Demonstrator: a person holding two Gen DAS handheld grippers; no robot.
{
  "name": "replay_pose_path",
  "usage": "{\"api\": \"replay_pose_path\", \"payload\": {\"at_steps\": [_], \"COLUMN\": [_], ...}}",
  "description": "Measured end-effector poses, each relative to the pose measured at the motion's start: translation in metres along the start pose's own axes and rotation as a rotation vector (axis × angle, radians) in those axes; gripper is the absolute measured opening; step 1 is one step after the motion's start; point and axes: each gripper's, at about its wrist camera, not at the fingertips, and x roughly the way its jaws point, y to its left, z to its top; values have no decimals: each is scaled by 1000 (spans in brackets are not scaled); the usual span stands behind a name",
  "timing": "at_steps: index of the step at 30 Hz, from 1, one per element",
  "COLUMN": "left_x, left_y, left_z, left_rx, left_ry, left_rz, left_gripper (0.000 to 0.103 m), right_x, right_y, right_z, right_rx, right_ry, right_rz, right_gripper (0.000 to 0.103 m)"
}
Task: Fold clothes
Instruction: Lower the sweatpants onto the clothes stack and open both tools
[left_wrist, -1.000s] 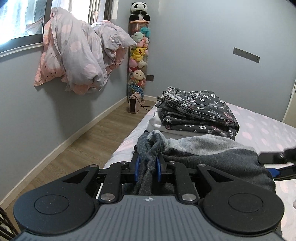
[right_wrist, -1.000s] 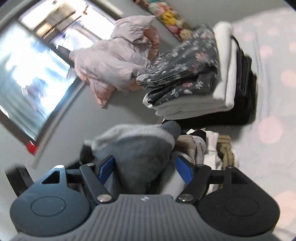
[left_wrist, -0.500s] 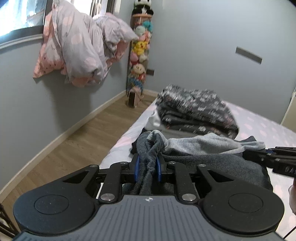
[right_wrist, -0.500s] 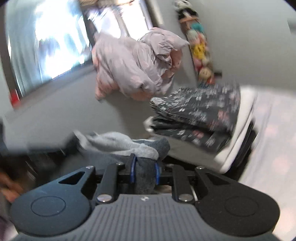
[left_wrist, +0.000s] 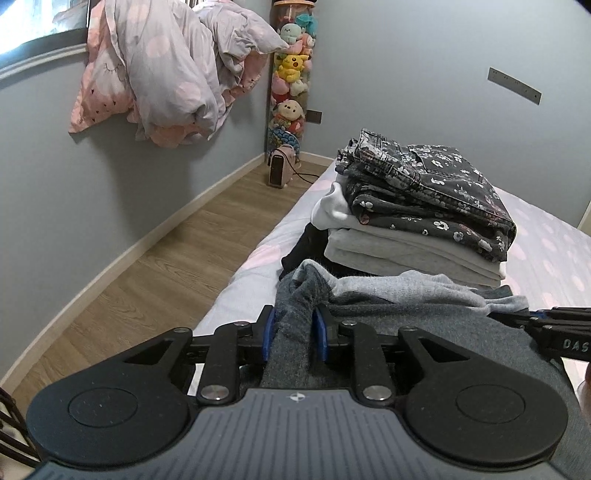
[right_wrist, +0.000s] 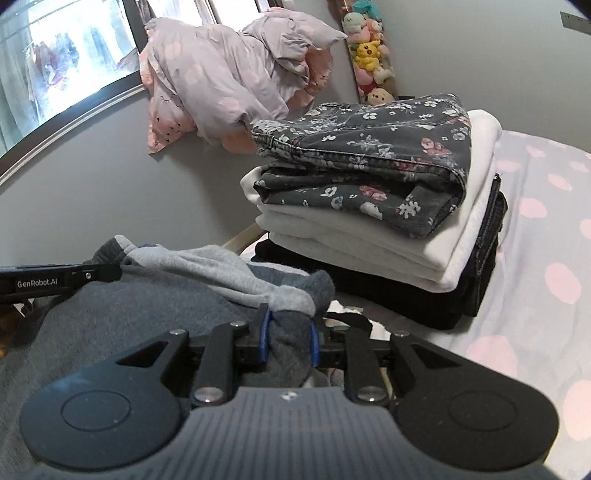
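Soft, even daylight enters through the window (right_wrist: 55, 74), whose panes glare pale. Both views are sharp, with faint shadows and fisheye bending and dark corners at the edges.

Two tools (left_wrist: 294, 334) (right_wrist: 287, 334), one grey garment (left_wrist: 424, 317), one stack of folded clothes (right_wrist: 369, 199), one hanging duvet (left_wrist: 166, 70).

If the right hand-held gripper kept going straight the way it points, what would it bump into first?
Probably the stack of folded clothes on the bed; depth is unclear. The right hand-held gripper, jaws opening, has the grey sweater between them.
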Motion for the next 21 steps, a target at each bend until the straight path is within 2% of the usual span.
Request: {"api": "replay_pose_path", "payload": {"at_steps": [2,3,5,9,14,17,21], "left_x": [-12,-21,-40,-86,-127,-131,-110], "left_y": [-1,-1,-2,1,-13,-29,-36], "left_z": [2,4,7,8,-4,-17,-32], "left_rx": [-8,-8,-2,23,137,241,289], "left_ry": [-7,-14,-37,-78,-68,-53,0], "left_rz": [12,18,37,58,34,53,60], "left_gripper": [36,38,39,39,39,39,39], "right_x": [-8,-14,-28,-69,-112,-123,-118], "right_y": [1,1,2,10,48,77,103], "right_z": [2,3,6,6,-14,-31,-47], "right_rx": [17,27,35,1,-116,-206,-297], "right_ry": [1,-4,-23,-67,-94,-88,-74], "right_rz": [-7,-16,-44,-95,-43,-9,-11], "right_gripper": [32,40,45,45,44,44,44]}}
